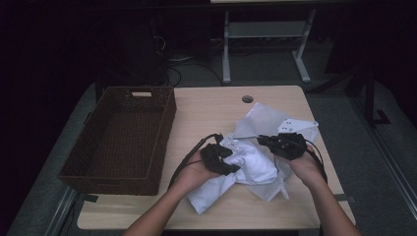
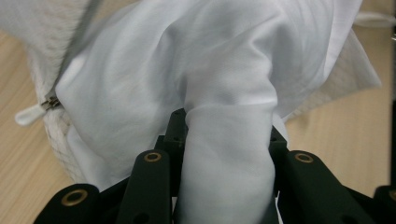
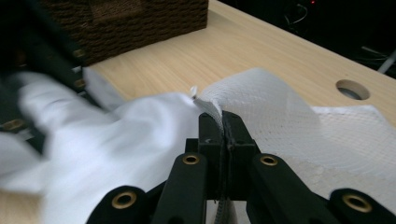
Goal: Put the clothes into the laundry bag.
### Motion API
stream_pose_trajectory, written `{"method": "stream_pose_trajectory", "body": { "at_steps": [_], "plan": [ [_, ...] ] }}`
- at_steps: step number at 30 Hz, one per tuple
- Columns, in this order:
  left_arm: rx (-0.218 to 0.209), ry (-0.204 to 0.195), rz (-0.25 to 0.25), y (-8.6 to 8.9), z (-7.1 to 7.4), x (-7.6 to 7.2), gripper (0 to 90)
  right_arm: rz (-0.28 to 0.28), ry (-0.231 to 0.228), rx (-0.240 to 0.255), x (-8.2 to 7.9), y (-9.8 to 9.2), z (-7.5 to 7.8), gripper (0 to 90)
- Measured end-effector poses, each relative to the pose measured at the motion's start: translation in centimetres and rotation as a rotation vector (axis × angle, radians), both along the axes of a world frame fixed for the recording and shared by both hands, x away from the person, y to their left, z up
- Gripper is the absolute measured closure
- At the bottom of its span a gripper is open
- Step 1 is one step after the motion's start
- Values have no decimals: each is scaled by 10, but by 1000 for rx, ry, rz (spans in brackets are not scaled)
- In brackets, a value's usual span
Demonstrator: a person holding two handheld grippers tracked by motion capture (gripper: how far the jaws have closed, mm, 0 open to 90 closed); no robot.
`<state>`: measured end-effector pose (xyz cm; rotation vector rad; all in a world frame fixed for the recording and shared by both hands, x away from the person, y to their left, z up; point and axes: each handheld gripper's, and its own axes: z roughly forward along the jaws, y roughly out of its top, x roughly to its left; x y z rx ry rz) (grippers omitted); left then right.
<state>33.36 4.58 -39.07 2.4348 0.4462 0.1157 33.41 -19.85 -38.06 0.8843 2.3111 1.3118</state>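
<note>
A white garment (image 1: 246, 164) lies bunched on the right half of the wooden counter (image 1: 206, 110), half out of a white mesh zip bag (image 1: 268, 120), as a person works it with two pairs of tongs. The left tongs (image 1: 222, 158) are clenched on a thick roll of the white garment (image 2: 229, 154), which rises straight out between the jaws and spreads away toward the bag's zipper edge. The right tongs (image 3: 223, 122) are pressed shut on the rim of the mesh bag (image 3: 280, 121), the cloth lying just to their left. The garment runs from bag mouth to the counter's near edge; the left hand is nearer its bulk. A brown wicker basket (image 1: 162, 115) stands well apart at the left.
</note>
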Motion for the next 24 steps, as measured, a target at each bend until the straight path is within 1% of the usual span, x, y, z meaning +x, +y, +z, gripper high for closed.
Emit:
{"method": "stream_pose_trajectory", "body": {
  "at_steps": [2,3,5,7,8,9,10,11,12,14,16,17,18,19,22,24],
  "plan": [
    [7,0,30,1,-1,4,650,9,7,-5,-1,3,-1,868],
    [11,-3,59,1,-3,7,650,18,13,-11,-2,7,-2,868],
    [23,-6,82,1,-4,9,651,24,12,-18,-2,11,-3,868],
    [31,-12,90,2,-5,10,652,25,13,-23,-2,13,-3,868],
    [38,-19,111,7,-5,13,653,22,14,-32,-2,14,-3,866],
    [36,-19,121,9,-6,14,654,21,18,-31,-2,13,-4,861],
    [36,-19,121,9,-6,14,654,22,19,-30,-2,13,-4,855],
    [26,-15,146,12,-8,16,655,21,22,-31,-2,13,-5,853],
    [26,-15,155,13,-8,17,655,18,25,-33,-2,13,-6,854],
    [34,-15,172,10,-11,18,655,18,33,-32,-2,14,-8,854],
    [43,-24,189,5,-13,18,655,18,36,-20,-2,17,-8,854],
    [54,-29,191,2,-14,18,655,17,32,-16,-2,19,-7,854],
    [54,-29,191,2,-14,18,655,17,32,-16,-2,19,-7,854],
    [60,-42,190,-3,-15,18,654,23,26,1,-3,25,-6,854],
    [56,-48,185,-8,-17,16,646,33,14,-9,-3,32,-6,854],
    [57,-48,182,-9,-19,16,608,25,12,-26,-2,34,-9,854]
  ]
}}
